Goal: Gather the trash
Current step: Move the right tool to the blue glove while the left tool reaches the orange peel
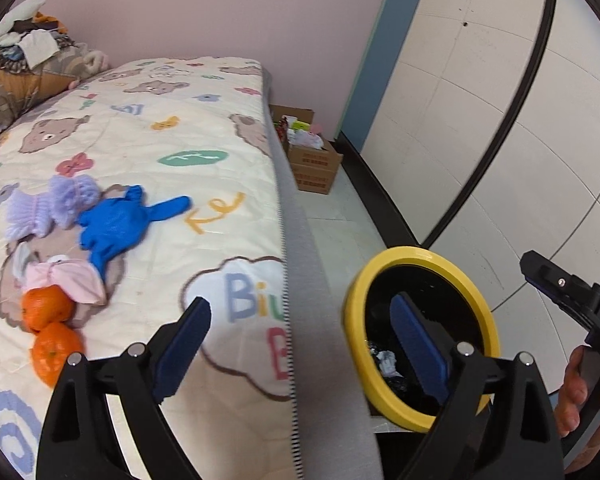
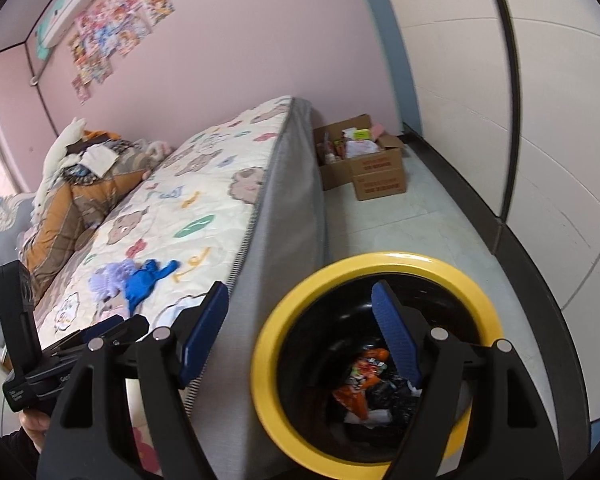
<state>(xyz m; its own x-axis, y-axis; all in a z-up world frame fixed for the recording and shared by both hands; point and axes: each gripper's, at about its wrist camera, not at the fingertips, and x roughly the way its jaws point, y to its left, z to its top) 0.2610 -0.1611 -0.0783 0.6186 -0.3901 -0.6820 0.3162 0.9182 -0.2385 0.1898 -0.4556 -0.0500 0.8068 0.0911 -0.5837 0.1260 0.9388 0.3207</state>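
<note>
Working from the bed (image 1: 148, 128) beside the yellow-rimmed bin (image 2: 284, 412), which already holds wrappers, down to the blue glove (image 1: 116, 228) lying mid-mattress: left gripper (image 1: 300, 344) and right gripper (image 2: 304, 336) both have jaws spread and empty, so approach the glove low, pinching its bunched middle.

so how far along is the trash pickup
Done: wrappers and crumpled paper lie in the yellow-rimmed bin. In hand: nothing; left gripper and right gripper are both open and empty. Left: the blue glove on the bed, possibly more.
</note>
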